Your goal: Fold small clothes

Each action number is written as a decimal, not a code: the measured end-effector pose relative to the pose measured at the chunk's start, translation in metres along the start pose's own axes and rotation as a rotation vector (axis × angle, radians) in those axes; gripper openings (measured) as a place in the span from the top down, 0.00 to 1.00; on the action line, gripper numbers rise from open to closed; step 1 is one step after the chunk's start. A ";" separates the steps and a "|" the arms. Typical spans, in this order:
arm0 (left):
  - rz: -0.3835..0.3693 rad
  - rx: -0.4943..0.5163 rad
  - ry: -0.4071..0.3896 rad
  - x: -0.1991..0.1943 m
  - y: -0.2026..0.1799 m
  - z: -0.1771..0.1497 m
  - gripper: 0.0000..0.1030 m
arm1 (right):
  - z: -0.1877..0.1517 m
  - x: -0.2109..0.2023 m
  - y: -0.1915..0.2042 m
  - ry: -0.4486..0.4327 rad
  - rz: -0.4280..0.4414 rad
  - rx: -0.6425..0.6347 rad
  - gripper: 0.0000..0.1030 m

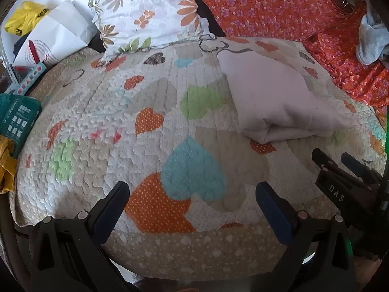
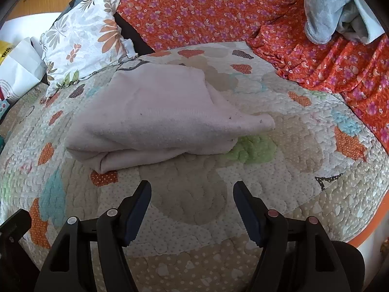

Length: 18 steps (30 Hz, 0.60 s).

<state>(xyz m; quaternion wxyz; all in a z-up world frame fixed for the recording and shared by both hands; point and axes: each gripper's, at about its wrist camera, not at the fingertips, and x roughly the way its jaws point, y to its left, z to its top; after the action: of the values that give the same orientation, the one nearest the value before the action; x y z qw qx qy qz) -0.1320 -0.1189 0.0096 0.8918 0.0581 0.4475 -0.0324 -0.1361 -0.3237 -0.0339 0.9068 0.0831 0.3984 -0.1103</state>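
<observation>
Item: 1 pale pink garment (image 2: 155, 119), folded into a thick wedge, lying on the heart-patterned quilt (image 2: 279, 170) of a bed; centre-left in the right wrist view, right of centre in the left wrist view (image 1: 274, 97). Orientation: in the right wrist view the long axis runs roughly left to right across the frame, with the bulky layered end at lower left and a narrow tapered tip pointing to the right. Left gripper (image 1: 192, 202): jaws spread wide, holding nothing, over bare quilt at the bottom of its frame, well apart from the garment. Right gripper (image 2: 192, 209): likewise spread and empty, near the garment's lower edge but not touching it. Surroundings: floral pillow (image 2: 82, 39) at upper left, orange flowered sheet (image 2: 218, 12) across the top, grey-blue fleece (image 2: 340, 7) at upper right. Risks, as judged: the stacked layers at the lower-left end look loose, so a pinch catching only the top layer would likely peel the fold open; a grip at the thin tip alone would probably let the heavy end sag and drag; the soft, puckered quilt could be pinched along with the cloth.
</observation>
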 end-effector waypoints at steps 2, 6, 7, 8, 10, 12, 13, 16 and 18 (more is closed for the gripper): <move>-0.004 -0.005 0.009 0.002 0.001 0.000 0.00 | 0.000 0.001 0.001 0.004 -0.004 -0.006 0.27; -0.006 -0.008 0.019 0.005 0.001 -0.001 0.00 | -0.001 0.002 0.002 0.008 -0.007 -0.015 0.27; -0.007 -0.009 0.022 0.005 0.001 -0.001 0.00 | -0.001 0.003 0.003 0.008 -0.009 -0.016 0.27; -0.008 -0.010 0.025 0.006 0.002 -0.001 0.00 | -0.001 0.003 0.003 0.008 -0.010 -0.018 0.27; -0.012 -0.013 0.029 0.007 0.002 -0.001 0.00 | -0.001 0.003 0.003 0.008 -0.011 -0.016 0.27; -0.012 -0.016 0.031 0.007 0.003 -0.001 0.00 | -0.001 0.003 0.004 0.008 -0.011 -0.016 0.26; -0.012 -0.016 0.032 0.007 0.002 -0.001 0.00 | -0.001 0.003 0.003 0.008 -0.010 -0.017 0.26; -0.013 -0.015 0.032 0.007 0.003 -0.001 0.00 | -0.001 0.002 0.004 0.005 -0.011 -0.021 0.26; -0.014 -0.016 0.036 0.008 0.004 -0.002 0.00 | -0.001 0.003 0.004 0.003 -0.010 -0.026 0.25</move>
<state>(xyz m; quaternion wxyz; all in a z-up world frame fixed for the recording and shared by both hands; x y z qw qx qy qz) -0.1278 -0.1146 0.0021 0.8838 0.0484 0.4642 -0.0341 -0.1339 -0.3200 -0.0365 0.9065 0.0695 0.4017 -0.1096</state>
